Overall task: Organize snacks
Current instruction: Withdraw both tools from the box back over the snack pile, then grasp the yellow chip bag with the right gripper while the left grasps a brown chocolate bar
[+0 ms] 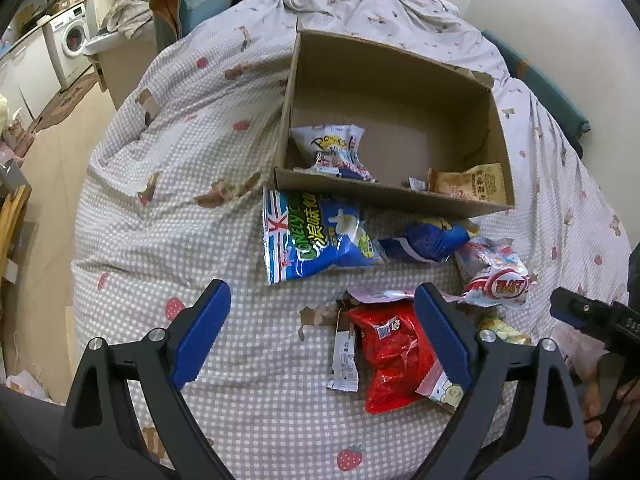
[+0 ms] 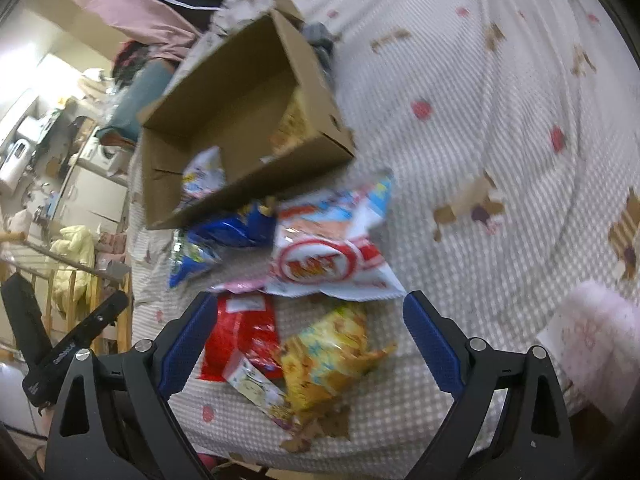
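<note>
Both tongs, the left tongs (image 1: 322, 334) and the right tongs (image 2: 308, 342), stand wide apart and hold nothing. The red snack bag (image 1: 394, 354) lies on the bed (image 1: 160, 220), at 6 o'clock from the cardboard box (image 1: 384, 194). It looks light, crinkly and slippery; I would pinch its sealed edge.

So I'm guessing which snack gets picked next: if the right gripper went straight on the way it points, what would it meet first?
Probably the yellow snack bag, lying between the open right gripper fingers; depth is unclear.
</note>
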`<state>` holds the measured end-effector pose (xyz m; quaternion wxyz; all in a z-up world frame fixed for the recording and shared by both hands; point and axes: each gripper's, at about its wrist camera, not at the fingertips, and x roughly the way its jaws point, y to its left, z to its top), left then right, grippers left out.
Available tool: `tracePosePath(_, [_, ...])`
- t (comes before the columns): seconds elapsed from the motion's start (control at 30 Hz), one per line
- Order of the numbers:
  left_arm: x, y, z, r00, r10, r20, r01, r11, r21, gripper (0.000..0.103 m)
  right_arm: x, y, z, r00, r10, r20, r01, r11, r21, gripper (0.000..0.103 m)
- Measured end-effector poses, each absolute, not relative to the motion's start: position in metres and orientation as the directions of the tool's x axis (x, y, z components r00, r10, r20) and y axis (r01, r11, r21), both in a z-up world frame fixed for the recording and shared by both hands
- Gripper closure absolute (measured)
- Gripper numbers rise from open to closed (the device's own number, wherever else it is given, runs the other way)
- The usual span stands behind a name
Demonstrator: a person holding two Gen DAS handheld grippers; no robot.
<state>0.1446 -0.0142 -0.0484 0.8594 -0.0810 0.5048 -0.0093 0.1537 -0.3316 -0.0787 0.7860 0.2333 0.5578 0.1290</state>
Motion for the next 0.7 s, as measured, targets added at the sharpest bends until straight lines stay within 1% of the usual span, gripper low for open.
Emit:
tracePosePath(0.1, [0.146, -0.014, -0.051, 0.479, -0.093, -0.873, -0.068, 0.988, -0.142, 0.012, 0.155, -0.332, -0.097, 0.261, 0.471, -0.843, 0.103, 0.854, 0.509, 0.007])
tracePosePath(0.23, [0.147, -0.010, -0.054, 0.465, -0.099, -0.880, -0.084, 0.984, -0.155, 0.012, 0.154, -0.320, -0.139, 0.065, 0.542, -0.838, 0.185, 0.819, 0.544, 0.009])
tracePosePath(0.27, [0.148, -0.008, -0.055, 0.460, -0.100, -0.882, -0.088, 0.984, -0.157, 0.012, 0.153, -0.314, -0.147, 0.027, 0.549, -0.835, 0.193, 0.817, 0.544, 0.014])
tracePosePath(0.33, [0.149, -0.005, -0.058, 0.450, -0.101, -0.887, -0.103, 0.981, -0.164, 0.012, 0.155, -0.301, -0.152, -0.002, 0.515, -0.857, 0.148, 0.848, 0.510, 0.017])
tracePosePath(0.37, [0.150, -0.003, -0.059, 0.446, -0.103, -0.889, -0.110, 0.979, -0.169, 0.012, 0.156, -0.296, -0.152, -0.004, 0.494, -0.869, 0.122, 0.863, 0.490, 0.020])
tracePosePath(0.4, [0.150, -0.002, -0.061, 0.442, -0.105, -0.891, -0.119, 0.978, -0.174, 0.012, 0.158, -0.293, -0.152, -0.005, 0.485, -0.875, 0.109, 0.870, 0.481, 0.027])
tracePosePath(0.47, [0.152, 0.001, -0.063, 0.432, -0.110, -0.895, -0.133, 0.974, -0.183, 0.012, 0.160, -0.286, -0.156, -0.019, 0.452, -0.892, 0.079, 0.890, 0.450, 0.033])
tracePosePath(0.5, [0.152, 0.002, -0.064, 0.428, -0.111, -0.897, -0.139, 0.973, -0.186, 0.012, 0.161, -0.284, -0.156, -0.020, 0.439, -0.898, 0.063, 0.897, 0.437, 0.037])
tracePosePath(0.57, [0.153, 0.003, -0.066, 0.419, -0.112, -0.901, -0.146, 0.971, -0.188, 0.012, 0.160, -0.282, -0.151, -0.005, 0.406, -0.914, 0.024, 0.914, 0.406, 0.042])
tracePosePath(0.7, [0.155, 0.003, -0.075, 0.384, -0.093, -0.918, -0.152, 0.975, -0.163, 0.012, 0.152, -0.291, -0.138, 0.040, 0.417, -0.908, -0.011, 0.909, 0.417, 0.051])
